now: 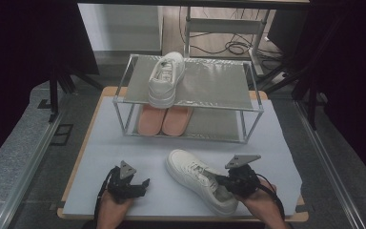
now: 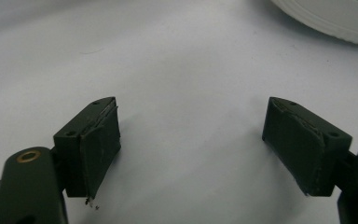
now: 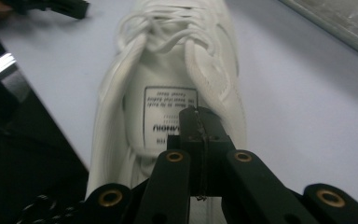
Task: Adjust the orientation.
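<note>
The right gripper view shows the right gripper (image 3: 196,135) with its jaws brought together at the heel opening of a white sneaker (image 3: 168,93); they appear pinched on the rear collar, though the material between the pads cannot be made out clearly. In the high view the same sneaker (image 1: 199,179) is seen lying on the pale mat (image 1: 124,143) near the front edge of the table, right of centre, with the right gripper (image 1: 231,180) at its heel end. The left gripper (image 2: 191,140) is held with its jaws wide apart over bare mat, nothing between them, and is seen at the lower left of the high view (image 1: 138,185).

The main risk is judged to be a thin grip: if only the soft collar edge is caught, the shoe could sag, swing toe-down or slip free when lifted, and the loose laces could snag on the frame of the metal shoe rack (image 1: 124,90). A second white sneaker (image 1: 166,78) already stands on the top shelf and could be knocked if the held one is brought in crooked; a pair of pink slippers (image 1: 164,120) sits on the lower shelf.

The long axis of the held sneaker is seen to run diagonally, its toe pointing up and left toward the rack, its heel toward the person's right hand
</note>
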The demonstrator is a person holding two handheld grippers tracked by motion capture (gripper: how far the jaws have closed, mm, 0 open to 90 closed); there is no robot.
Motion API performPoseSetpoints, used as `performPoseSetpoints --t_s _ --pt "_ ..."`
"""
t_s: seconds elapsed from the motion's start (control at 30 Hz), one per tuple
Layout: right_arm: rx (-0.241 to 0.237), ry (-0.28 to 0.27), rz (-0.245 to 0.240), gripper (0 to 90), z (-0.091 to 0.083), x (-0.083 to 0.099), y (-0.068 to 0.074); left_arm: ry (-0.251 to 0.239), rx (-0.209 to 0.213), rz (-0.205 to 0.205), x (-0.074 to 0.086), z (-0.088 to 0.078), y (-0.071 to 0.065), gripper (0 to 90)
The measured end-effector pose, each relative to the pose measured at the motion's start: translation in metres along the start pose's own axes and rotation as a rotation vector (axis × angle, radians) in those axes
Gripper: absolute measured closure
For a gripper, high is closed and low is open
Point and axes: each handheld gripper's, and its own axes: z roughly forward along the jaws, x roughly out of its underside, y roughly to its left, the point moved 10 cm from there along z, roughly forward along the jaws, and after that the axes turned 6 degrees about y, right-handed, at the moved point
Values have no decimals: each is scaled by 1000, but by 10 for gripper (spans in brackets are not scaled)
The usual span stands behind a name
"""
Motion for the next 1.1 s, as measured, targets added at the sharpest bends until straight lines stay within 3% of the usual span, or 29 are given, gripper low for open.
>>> performPoseSetpoints --t_s 0.3,0.57,0.7,0.87,1.0,1.1 --pt "68 25 21 900 5 -13 -39 -3 0 -4 0 0 0 189" --pt "54 41 -24 900 -4 -14 -39 -2 -1 -1 0 0 0 189" --pt "37 25 -7 900 -14 -12 -39 -2 1 -4 0 0 0 189" --pt "13 -1 -19 900 -27 -7 -22 0 1 -4 0 0 0 189" --pt "-13 -27 -48 900 -40 -7 3 2 1 0 0 0 0 189" --pt "-42 -38 -84 900 -37 -8 26 1 0 1 0 0 0 189"
